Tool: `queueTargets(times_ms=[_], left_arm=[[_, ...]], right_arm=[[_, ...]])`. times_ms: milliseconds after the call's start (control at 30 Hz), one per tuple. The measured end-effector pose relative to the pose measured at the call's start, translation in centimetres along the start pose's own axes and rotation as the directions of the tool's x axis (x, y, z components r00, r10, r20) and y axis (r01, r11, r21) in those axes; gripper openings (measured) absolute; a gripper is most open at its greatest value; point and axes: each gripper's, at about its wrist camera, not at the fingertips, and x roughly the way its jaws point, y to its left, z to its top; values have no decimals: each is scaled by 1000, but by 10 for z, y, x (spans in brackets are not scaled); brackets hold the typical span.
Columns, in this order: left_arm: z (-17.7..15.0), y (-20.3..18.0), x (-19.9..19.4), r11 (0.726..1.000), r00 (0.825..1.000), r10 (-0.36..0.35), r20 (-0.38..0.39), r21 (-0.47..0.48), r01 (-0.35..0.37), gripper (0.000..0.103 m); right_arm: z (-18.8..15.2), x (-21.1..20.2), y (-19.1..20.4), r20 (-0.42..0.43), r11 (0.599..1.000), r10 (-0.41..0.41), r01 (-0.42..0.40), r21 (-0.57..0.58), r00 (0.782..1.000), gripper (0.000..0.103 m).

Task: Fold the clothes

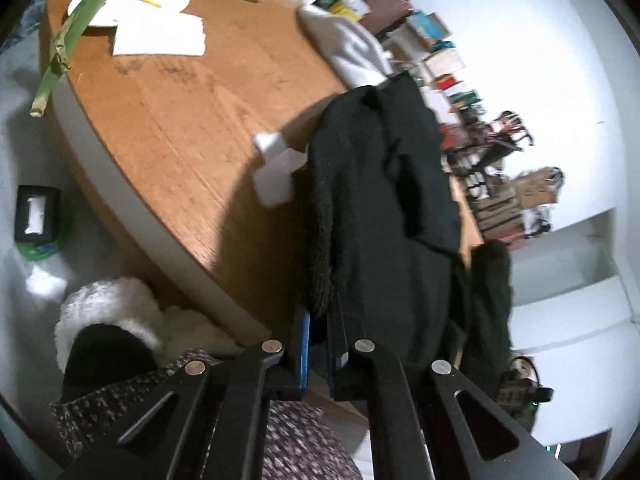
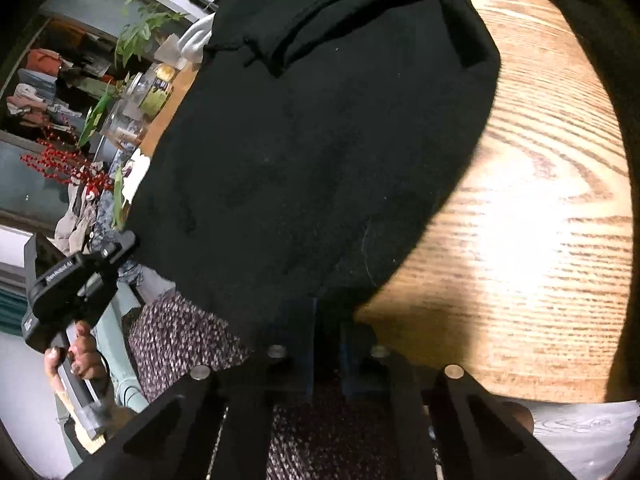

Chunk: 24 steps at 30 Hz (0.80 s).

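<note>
A black garment (image 1: 380, 200) lies draped over the wooden table (image 1: 180, 120), and its near edge hangs off the table's rim toward me. My left gripper (image 1: 320, 332) is shut on that fuzzy near edge, pinched between the blue pads. In the right wrist view the same black garment (image 2: 320, 140) fills the middle over the wooden table (image 2: 540, 200). My right gripper (image 2: 328, 332) is shut on its near hem, with dark fabric between the fingers. A hand (image 2: 76, 356) grips the other gripper's handle at the garment's left edge.
A small white cloth (image 1: 276, 172) lies beside the black garment, and a larger white garment (image 1: 348, 48) lies farther back. A white plate (image 1: 120, 4) and folded white sheets (image 1: 160, 36) sit at the far end. A fluffy white slipper (image 1: 112, 320) is below the table.
</note>
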Motion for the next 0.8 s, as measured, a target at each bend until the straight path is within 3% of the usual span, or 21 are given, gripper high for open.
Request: queueTargets(times_ms=[133,233,467,633,800], left_arm=[[-4,6,-24,997,997,-77,12,-7,77,6],[-14,15,-40,998,998,-67,-1,-5,67,6],[-36,18,-81,999,1000,-14,12,31,14,6],[8,-30,-56,991,1000,-1,-28,132,4,6],[92,-107,1,979,996,42,-81,204,-25,6]], right_arm=[[-13,-14,-1,-34,1000,25,-25,-16,999,8],[-33,-23,-1,-68,999,25,-27,-24,997,8],[-85,-33,17,-171,988,149,-154,-15,974,8],[-56,-50,11,-95,986,162,-164,-13,982,8],[24,-83,9,94,994,100,-94,-62,991,8]])
